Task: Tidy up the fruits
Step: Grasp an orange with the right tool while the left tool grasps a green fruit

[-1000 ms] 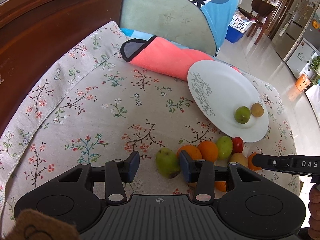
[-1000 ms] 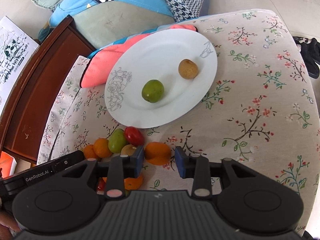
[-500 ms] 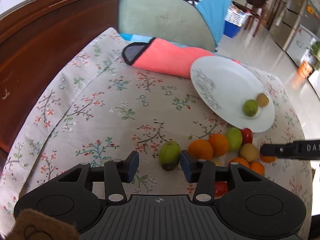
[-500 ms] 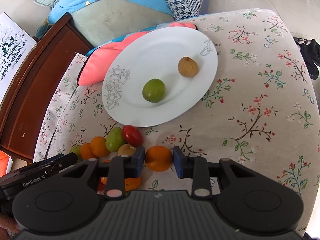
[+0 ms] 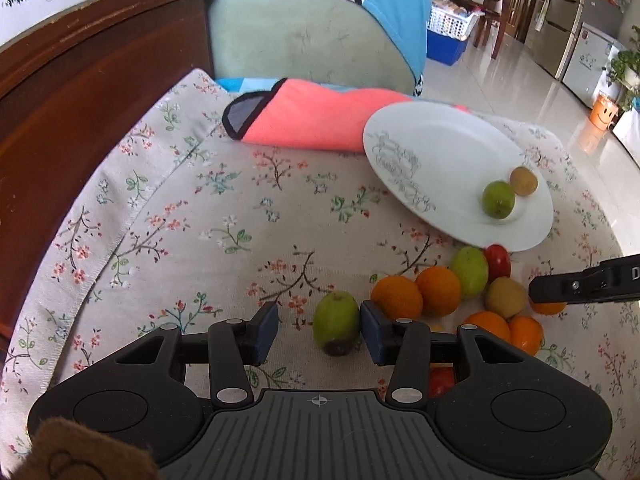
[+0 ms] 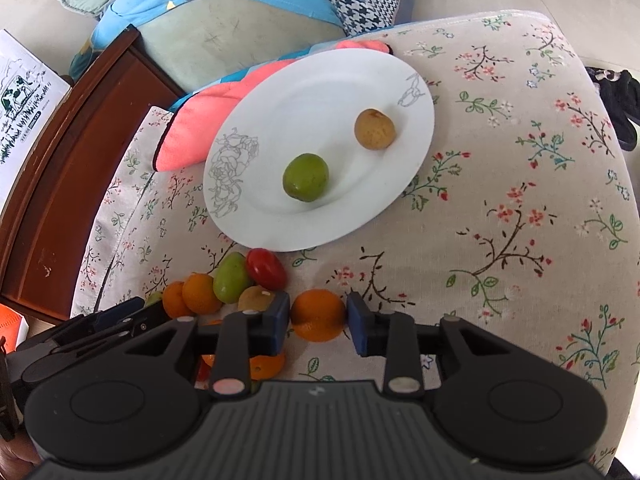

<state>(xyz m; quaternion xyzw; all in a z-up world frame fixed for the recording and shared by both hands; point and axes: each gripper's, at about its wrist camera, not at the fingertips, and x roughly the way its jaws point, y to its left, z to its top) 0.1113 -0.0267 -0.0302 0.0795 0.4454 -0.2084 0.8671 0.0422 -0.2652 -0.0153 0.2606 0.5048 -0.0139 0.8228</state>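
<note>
Clamped between the blue pads of the right gripper (image 6: 316, 318): an orange (image 6: 317, 316), resting on the floral cloth (image 6: 500, 208), both pads against its sides. Just left of that gripper's left finger, a huddle of fruit: red tomato (image 6: 266, 269), green fruit (image 6: 231, 278), two small oranges (image 6: 196, 294), a tan fruit half covered by the finger. More orange and red partly hidden under the gripper body. Ahead, a white plate (image 6: 280, 224) with a grey line-drawn flower, carrying a green fruit (image 6: 306, 177) and a brown fruit (image 6: 375, 129), apart from each other.

Between the fingers of the left gripper (image 5: 319, 330): a green pear-like fruit (image 5: 336, 322) with a dark bruised end, against or just beside the right pad, clear gap to the left pad; jaws partway apart, not gripping. Right of that gripper, the same fruit cluster, some of it cut off behind the finger.

Readable writing scarce: a single white "D" on the black bar of the other gripper at the right edge of the left view, rest cut off. Printed carton (image 6: 22, 108) far left of the right gripper with a cow drawing and small text, too small to read. Beyond the plate, a pink cushion (image 5: 312, 120) partly tucked behind it. Brown fuzzy shape at the lower left corner of the left view, not identifiable.
</note>
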